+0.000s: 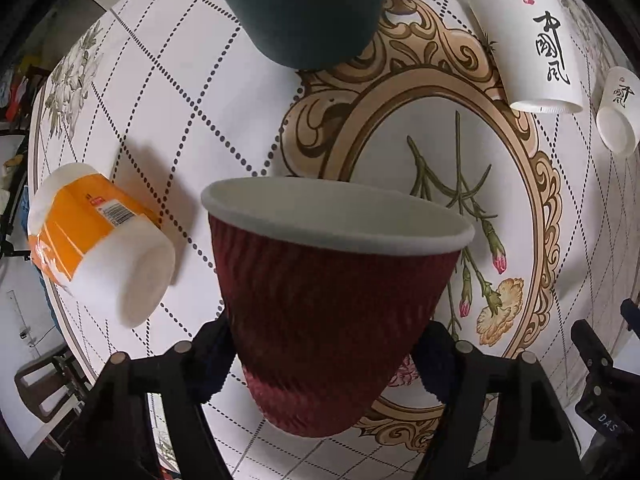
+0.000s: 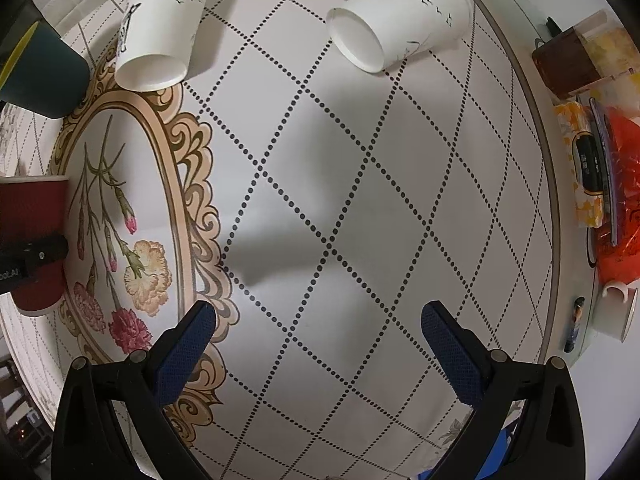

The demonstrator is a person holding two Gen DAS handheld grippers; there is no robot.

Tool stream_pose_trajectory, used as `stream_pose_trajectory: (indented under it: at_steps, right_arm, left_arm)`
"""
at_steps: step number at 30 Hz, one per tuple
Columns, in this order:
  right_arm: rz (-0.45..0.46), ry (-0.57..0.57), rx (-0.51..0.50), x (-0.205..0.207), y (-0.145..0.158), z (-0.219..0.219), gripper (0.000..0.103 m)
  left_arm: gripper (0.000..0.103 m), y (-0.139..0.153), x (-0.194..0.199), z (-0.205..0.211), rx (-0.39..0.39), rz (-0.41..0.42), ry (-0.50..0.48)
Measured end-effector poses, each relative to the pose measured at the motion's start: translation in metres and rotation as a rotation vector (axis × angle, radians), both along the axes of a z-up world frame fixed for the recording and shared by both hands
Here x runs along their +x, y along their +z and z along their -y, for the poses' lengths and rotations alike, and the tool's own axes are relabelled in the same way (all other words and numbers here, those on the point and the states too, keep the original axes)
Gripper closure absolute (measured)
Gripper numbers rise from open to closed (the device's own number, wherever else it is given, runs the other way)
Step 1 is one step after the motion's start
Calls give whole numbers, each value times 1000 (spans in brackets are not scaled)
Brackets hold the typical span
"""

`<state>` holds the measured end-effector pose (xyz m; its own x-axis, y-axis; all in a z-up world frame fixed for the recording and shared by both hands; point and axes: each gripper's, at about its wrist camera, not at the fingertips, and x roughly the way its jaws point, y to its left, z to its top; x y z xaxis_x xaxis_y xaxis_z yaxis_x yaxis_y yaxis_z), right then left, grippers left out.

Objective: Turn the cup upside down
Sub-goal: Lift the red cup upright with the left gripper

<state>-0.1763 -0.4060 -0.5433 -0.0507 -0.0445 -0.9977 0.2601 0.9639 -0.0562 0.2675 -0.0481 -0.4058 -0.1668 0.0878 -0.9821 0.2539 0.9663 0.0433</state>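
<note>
My left gripper (image 1: 324,356) is shut on a dark red ribbed paper cup (image 1: 332,304) with a white rim, gripping its lower body. The cup is held above the table with its mouth facing away from the camera, slightly tilted. The same cup shows at the far left of the right wrist view (image 2: 34,240), with the left gripper's black frame across it. My right gripper (image 2: 318,322) is open and empty, hovering over the patterned tablecloth (image 2: 360,184).
A dark teal cup (image 1: 304,8) stands beyond the red cup. Two white paper cups (image 1: 528,40) (image 1: 618,116) lie on their sides at the right. An orange-wrapped white roll (image 1: 96,240) lies left. Boxes, an orange bag (image 2: 620,200) and a mug (image 2: 618,312) sit past the table's right edge.
</note>
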Motion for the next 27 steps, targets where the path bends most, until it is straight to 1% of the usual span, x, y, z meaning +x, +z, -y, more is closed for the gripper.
stream_pose_trajectory:
  at_steps: [5, 8, 12, 15, 20, 27]
  right_arm:
    - [-15, -14, 5, -5, -11, 3, 0]
    - [-19, -19, 7, -7, -17, 7, 0]
    - [-23, -16, 5, -14, -24, 8, 0]
    - [-31, -19, 8, -26, -24, 9, 0]
    - [-39, -28, 10, -49, -31, 14, 0]
    - [-53, -52, 11, -91, -38, 27, 0]
  left_arm:
    - [30, -3, -9, -5, -27, -3, 46]
    - [30, 2, -18, -10, -42, -10, 71]
    - [30, 4, -39, -11, -57, -15, 103]
    - [30, 0, -57, -8, -62, -24, 124]
    - [30, -5, -94, -10, -73, -50, 167]
    - [30, -6, -168, -3, -98, -76, 216]
